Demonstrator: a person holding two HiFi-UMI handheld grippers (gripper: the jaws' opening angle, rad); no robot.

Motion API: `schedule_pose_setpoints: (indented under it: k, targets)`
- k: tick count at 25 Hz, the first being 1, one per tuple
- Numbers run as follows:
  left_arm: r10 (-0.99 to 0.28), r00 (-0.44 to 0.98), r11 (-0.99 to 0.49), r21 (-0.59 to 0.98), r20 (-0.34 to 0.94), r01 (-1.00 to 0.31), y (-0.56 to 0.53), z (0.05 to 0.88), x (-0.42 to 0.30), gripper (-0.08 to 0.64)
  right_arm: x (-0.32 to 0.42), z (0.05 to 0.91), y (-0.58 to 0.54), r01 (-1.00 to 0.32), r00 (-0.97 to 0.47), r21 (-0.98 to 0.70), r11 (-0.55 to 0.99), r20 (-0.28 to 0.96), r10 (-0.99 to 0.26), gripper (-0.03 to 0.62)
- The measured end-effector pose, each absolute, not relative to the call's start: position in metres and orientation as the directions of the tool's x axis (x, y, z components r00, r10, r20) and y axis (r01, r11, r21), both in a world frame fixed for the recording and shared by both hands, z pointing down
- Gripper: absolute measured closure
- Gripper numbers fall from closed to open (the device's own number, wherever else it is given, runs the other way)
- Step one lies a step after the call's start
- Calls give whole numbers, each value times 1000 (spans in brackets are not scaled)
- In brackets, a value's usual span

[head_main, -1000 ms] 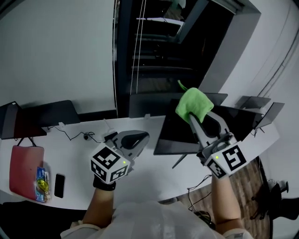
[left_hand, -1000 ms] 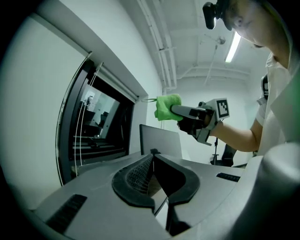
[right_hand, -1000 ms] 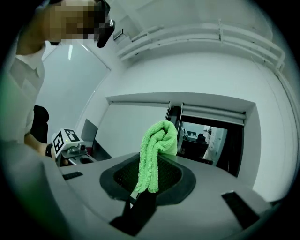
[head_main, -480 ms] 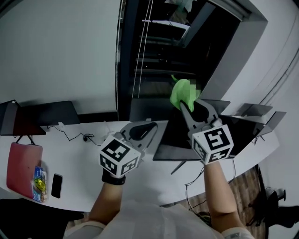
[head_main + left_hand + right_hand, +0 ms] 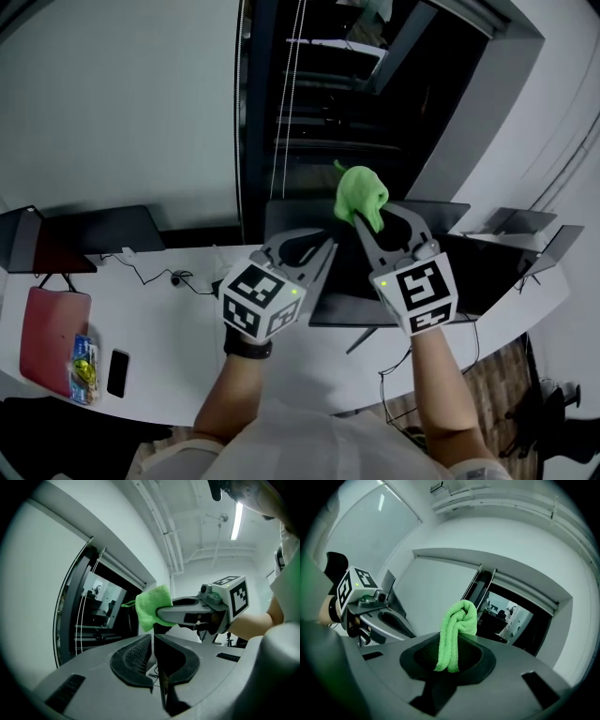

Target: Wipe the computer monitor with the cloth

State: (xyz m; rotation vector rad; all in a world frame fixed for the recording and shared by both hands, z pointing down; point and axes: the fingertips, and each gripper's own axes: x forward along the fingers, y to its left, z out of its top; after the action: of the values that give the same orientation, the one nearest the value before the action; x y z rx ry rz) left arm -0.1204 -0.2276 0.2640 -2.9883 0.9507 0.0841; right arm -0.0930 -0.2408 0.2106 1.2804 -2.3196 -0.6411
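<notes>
**Green cloth pinched in the right jaws, held up over the monitor, wiping not yet begun**

The cloth [image 5: 361, 192] is a bunched wad clamped between the shut jaws of the right gripper [image 5: 370, 216], raised above the top edge of the dark monitor [image 5: 497, 272] and, as far as can be seen, clear of the screen. The left gripper [image 5: 314, 248] sits just beside it with its jaws pressed together on nothing. The main risks look to be these: the wad is small, so bare jaw tips could meet the glass; a hard push could rock the monitor on its thin stand; and the left gripper is close enough to block a leftward sweep. On the white table [image 5: 169, 319] lie cables [image 5: 159, 275], a phone [image 5: 119, 372], a red case [image 5: 52, 342] and further laptops [image 5: 112, 230], all well apart from the screen.
</notes>
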Motion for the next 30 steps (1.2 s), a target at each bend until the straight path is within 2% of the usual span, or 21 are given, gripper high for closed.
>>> schedule_pose_setpoints:
  k: [16, 30]
  targets:
    - [-623, 780, -781, -10, -55, -625, -238, 259, -101, 541, -87, 210, -241, -643, -554, 547, 536, 150, -819, 523]
    - [-602, 795, -797, 3, -80, -603, -233, 259, -95, 541, -89, 211, -242, -609, -559, 572, 550, 183, -809, 523]
